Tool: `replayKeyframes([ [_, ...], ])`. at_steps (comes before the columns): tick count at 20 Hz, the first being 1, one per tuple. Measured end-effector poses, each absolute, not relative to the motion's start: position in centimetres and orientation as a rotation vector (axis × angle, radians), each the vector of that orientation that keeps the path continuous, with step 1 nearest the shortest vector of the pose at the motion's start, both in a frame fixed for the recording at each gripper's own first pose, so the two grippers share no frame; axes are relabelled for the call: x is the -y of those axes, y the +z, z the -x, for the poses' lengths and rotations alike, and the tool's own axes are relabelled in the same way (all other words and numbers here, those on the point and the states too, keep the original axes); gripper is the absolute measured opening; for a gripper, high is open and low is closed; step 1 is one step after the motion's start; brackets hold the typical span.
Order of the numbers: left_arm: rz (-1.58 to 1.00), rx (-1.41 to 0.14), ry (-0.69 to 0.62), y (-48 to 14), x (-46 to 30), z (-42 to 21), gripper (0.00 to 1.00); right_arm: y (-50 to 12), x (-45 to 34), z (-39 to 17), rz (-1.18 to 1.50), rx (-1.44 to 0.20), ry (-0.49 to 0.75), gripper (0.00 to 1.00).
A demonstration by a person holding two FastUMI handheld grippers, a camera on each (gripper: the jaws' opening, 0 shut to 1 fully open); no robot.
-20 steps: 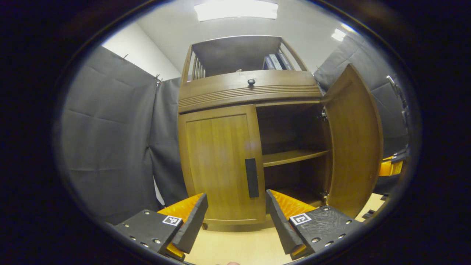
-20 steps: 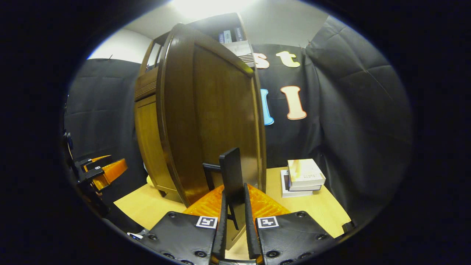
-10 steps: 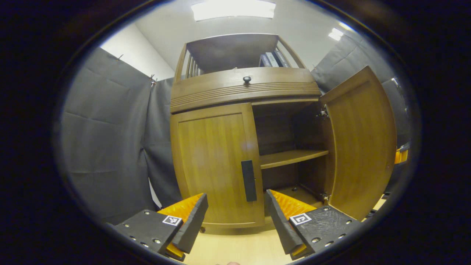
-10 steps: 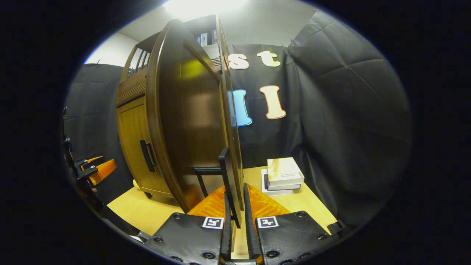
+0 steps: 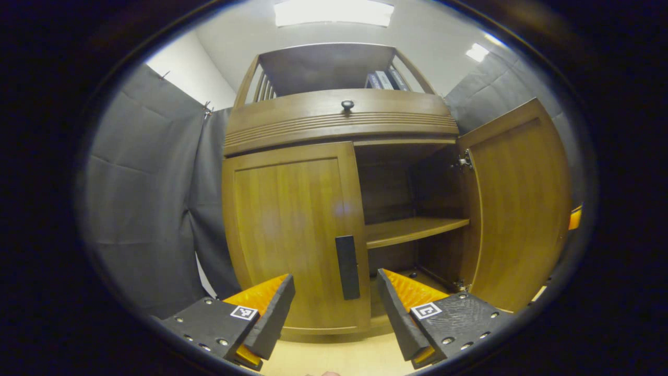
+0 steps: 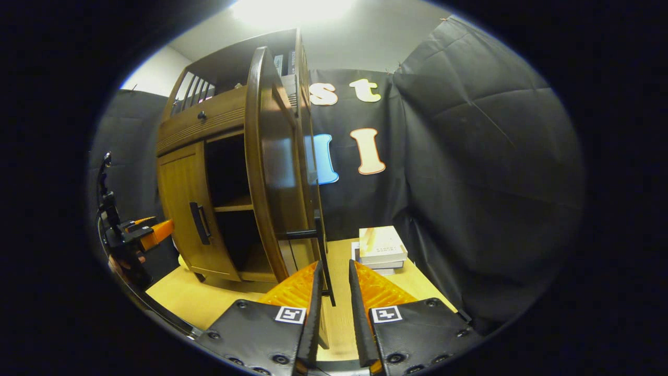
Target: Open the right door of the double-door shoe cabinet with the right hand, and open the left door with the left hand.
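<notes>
A: Where do your grippers stand?

B: In the left gripper view your left gripper (image 5: 334, 313) sits at the bottom centre with its fingers spread wide, the closed left door (image 5: 292, 235) and its black handle (image 5: 347, 267) just above the gap.

A: And your right one?

B: In the right gripper view your right gripper (image 6: 334, 308) has parted slightly around the right door's handle (image 6: 319, 250); I cannot tell if either finger touches it. The right door (image 6: 271, 172) stands swung out, centre frame. Books (image 6: 381, 249) lie stacked at centre right.
</notes>
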State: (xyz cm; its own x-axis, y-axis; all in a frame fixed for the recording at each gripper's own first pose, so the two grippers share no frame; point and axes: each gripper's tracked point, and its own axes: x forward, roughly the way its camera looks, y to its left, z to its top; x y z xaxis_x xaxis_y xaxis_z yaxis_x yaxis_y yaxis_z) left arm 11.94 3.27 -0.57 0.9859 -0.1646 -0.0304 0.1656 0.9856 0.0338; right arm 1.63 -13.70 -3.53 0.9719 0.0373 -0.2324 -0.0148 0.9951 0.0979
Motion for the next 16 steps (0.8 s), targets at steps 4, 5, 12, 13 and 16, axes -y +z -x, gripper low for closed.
replayKeyframes([
  [4,-0.037,-0.029,-0.187,-1.0,-2.7,-13.7,0.92,-2.4,14.5,0.0,-0.031,-0.206,-0.047,0.83],
  [5,-0.037,-0.032,-0.188,-1.2,-2.7,-14.0,0.92,-2.1,14.4,0.5,-0.032,-0.199,-0.053,1.00],
  [12,-0.012,-0.087,-0.195,-3.6,-2.5,-19.3,0.92,-2.3,13.7,2.2,-0.056,-0.211,-0.108,0.94],
  [13,-0.013,-0.096,-0.194,-4.1,-2.4,-20.2,0.92,-2.3,13.6,2.3,-0.054,-0.213,-0.114,0.99],
  [16,-0.004,-0.131,-0.193,-5.3,-1.7,-22.1,0.92,-2.3,13.2,2.4,-0.056,-0.211,-0.122,0.98],
])
